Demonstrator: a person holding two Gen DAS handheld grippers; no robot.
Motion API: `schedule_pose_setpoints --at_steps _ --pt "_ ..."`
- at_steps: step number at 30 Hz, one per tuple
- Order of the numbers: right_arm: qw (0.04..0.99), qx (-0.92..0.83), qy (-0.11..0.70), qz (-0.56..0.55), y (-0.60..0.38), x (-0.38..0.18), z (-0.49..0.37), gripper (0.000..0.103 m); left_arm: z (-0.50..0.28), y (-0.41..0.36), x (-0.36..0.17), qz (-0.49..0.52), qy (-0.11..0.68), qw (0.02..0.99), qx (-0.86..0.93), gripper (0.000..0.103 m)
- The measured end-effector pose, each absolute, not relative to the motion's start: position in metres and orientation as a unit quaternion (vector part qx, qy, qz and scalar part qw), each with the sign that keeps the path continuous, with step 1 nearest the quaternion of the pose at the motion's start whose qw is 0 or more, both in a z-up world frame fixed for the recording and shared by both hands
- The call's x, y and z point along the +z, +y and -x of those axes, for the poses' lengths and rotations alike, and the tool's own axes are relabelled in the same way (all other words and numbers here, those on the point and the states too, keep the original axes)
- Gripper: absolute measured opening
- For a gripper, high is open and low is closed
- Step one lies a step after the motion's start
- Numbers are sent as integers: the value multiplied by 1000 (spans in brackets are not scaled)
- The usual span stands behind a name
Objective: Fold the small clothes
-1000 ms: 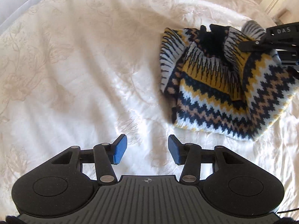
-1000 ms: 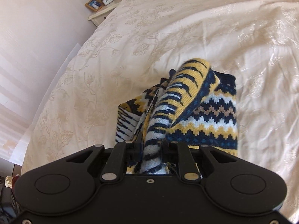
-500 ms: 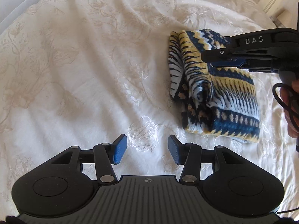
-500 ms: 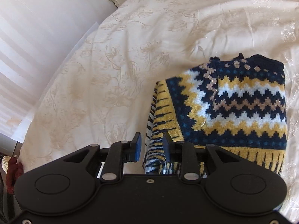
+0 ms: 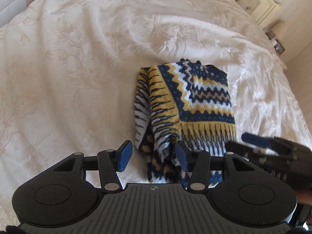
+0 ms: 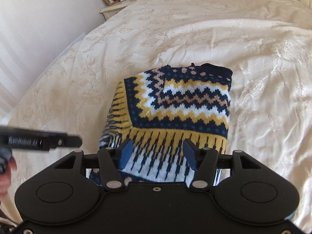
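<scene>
Two grippers hang over one folded garment, and both stand with their blue pads spread and nothing between them. The left gripper (image 5: 152,159) sits low at the near-left corner of the knitted sweater (image 5: 187,105), its pads straddling the loose striped edge without pinching it. The right gripper (image 6: 157,156) hovers at the near hem, where the white and navy ribbing passes beneath its parted fingers.

Beyond them the sweater lies as a compact, thick bundle in the middle of the cream bedspread (image 5: 78,68), zigzag bands of navy, yellow, white and tan uppermost, the far edge dark navy. On the left side a striped layer bulges out from under the top panel, so that side is less tidy than the right.

By the look of it, this is a soft, fairly bulky knit: light to lift, limp, sure to sag and unfold if taken by one layer only. It should not slip much against the pads, yet the satiny bedspread under it probably lets the whole bundle slide when pushed. The best hold seems to be through all layers at the near corners, pinching deep past the ribbing.
</scene>
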State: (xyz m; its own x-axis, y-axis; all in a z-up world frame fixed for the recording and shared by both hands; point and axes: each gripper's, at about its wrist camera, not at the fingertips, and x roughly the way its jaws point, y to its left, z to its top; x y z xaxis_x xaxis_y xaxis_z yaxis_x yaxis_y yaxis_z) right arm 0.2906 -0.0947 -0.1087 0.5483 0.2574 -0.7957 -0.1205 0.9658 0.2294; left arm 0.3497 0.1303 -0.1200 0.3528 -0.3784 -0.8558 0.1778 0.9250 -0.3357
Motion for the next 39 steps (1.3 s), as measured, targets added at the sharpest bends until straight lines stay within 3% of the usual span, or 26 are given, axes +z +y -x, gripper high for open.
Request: schedule_pose_setpoints --at_steps 14,22,23,24,25,26,28,36,39 --pt "888 168 393 169 9 -133 -232 70 -433 97 -144 72 569 794 -203 48" --pt "856 184 387 290 39 -167 -236 53 -459 93 -162 90 590 773 -218 47" --pt "853 185 387 297 40 -170 -236 47 -461 92 -164 90 591 772 -216 47" --pt "852 185 388 300 40 -172 -236 38 -462 91 -165 90 590 774 -213 46" --pt "852 184 388 298 40 -172 -236 35 -461 90 -165 90 586 777 -211 38" --pt "855 181 389 291 38 -172 -237 30 -461 90 -165 87 583 780 -211 20" --pt "862 176 395 264 32 -170 -240 22 -461 87 -166 81 582 783 -206 10" --pt "896 166 387 138 8 -137 -244 17 -448 87 -128 44 516 826 -222 8" --pt "895 165 397 115 9 -138 -251 17 -453 93 -132 40 525 821 -219 8"
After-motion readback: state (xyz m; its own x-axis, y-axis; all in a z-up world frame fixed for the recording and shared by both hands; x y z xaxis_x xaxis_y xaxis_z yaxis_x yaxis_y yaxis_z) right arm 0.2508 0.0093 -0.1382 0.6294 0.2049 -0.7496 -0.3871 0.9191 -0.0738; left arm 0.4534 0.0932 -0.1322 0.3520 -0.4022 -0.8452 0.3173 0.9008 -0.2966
